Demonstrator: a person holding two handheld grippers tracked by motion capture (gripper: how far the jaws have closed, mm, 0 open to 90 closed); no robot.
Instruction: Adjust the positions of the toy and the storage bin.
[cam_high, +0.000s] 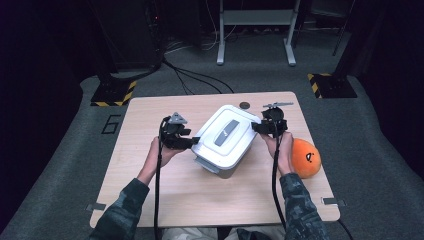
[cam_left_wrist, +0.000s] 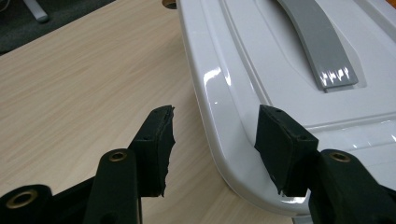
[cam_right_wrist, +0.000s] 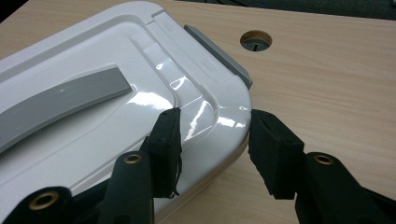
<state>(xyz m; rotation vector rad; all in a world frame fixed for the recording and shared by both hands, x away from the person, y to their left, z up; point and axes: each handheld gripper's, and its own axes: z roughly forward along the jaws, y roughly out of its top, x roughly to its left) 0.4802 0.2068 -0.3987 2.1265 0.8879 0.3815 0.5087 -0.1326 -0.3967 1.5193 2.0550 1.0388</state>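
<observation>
Wooden table (cam_high: 150, 195), dark lab floor round it. White lidded storage box (cam_high: 226, 140) sits mid-table, turned on a diagonal: its long axis runs from the near-left towards the cable hole (cam_high: 244, 105) at the far edge. Grey handle (cam_high: 227, 133) on the lid follows the same line.

Left gripper (cam_high: 192, 141) is at the box's left long edge, towards its near end. In the left gripper view the jaws stand spread and straddle the lid rim (cam_left_wrist: 219, 112): one pad hangs over bare table outside the box, the other sits over the lid inside the rim. Can't tell whether that inner pad touches; the outer one is clear of the rim, so no pinch.

Right gripper (cam_high: 258, 127) is at the box's far-right corner, the one nearest the cable hole. Right gripper view: jaws apart, lid corner (cam_right_wrist: 229, 116) between them, one pad over the lid top, the other just outside the corner with a sliver of daylight. Grey latch (cam_right_wrist: 219, 51) lies just beyond that corner, on the short end.

Key relation: the grippers sit on opposite sides of the box, each pointing inward at the rim, neither clamped. My read: either a two-sided grab on the lid is being set up or it is being let go. Orange plush toy (cam_high: 305, 158) lies right of the box, beside the right hand, well clear of the lid.
</observation>
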